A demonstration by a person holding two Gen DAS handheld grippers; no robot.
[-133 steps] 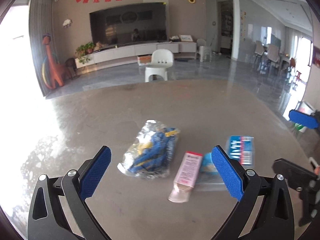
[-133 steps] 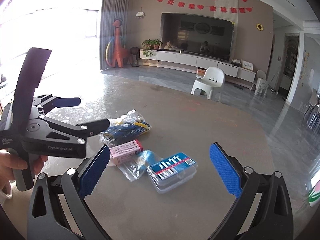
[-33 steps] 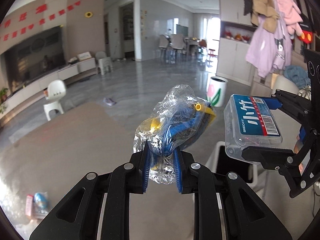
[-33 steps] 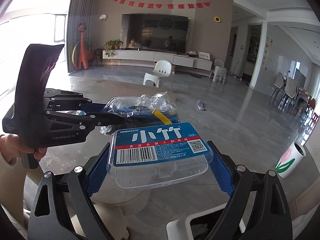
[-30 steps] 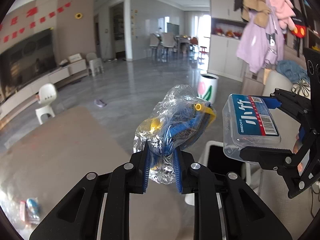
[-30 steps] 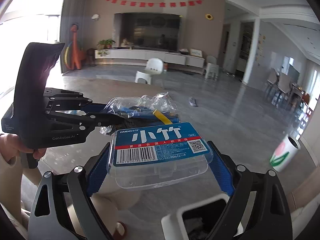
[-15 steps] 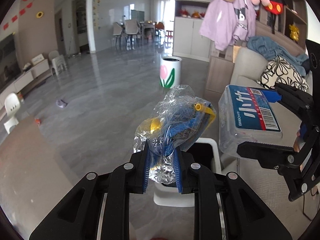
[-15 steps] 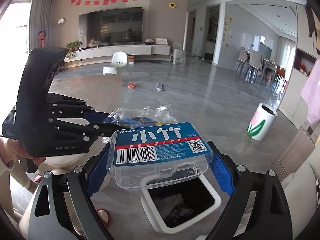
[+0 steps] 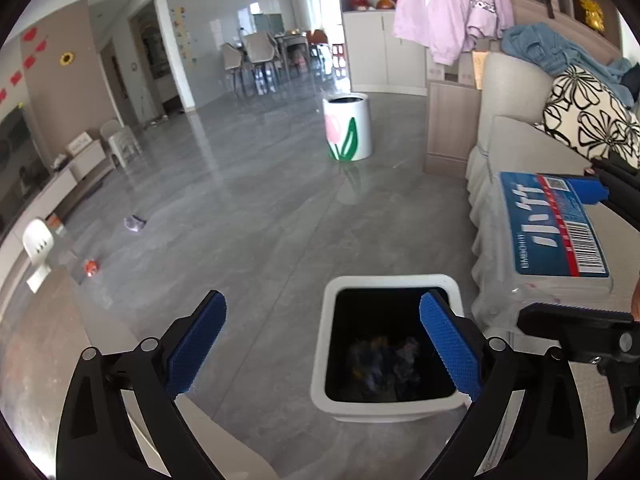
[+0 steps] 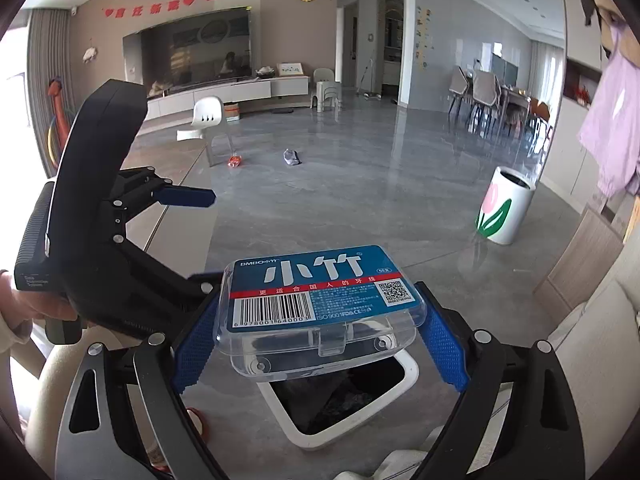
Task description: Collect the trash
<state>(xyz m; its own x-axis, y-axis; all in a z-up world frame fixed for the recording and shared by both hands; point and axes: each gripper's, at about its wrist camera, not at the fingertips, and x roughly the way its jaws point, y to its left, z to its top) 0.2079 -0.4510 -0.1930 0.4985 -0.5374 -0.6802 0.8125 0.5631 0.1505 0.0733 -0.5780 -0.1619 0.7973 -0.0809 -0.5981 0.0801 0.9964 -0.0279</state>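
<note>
Left claw [image 9: 322, 342] spread wide, gripping nothing, above white trash bin [image 9: 332, 360]; crumpled wrapper [image 9: 382, 362] blurred inside bin. Right claw [image 10: 320, 334] clamped on clear plastic box [image 10: 320, 312] with blue label, over bin's opening

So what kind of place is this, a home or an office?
Most likely a home's open living and dining room: a large television on the wall over a low cabinet, a dining table with chairs, and a sofa with a patterned cushion.
</note>
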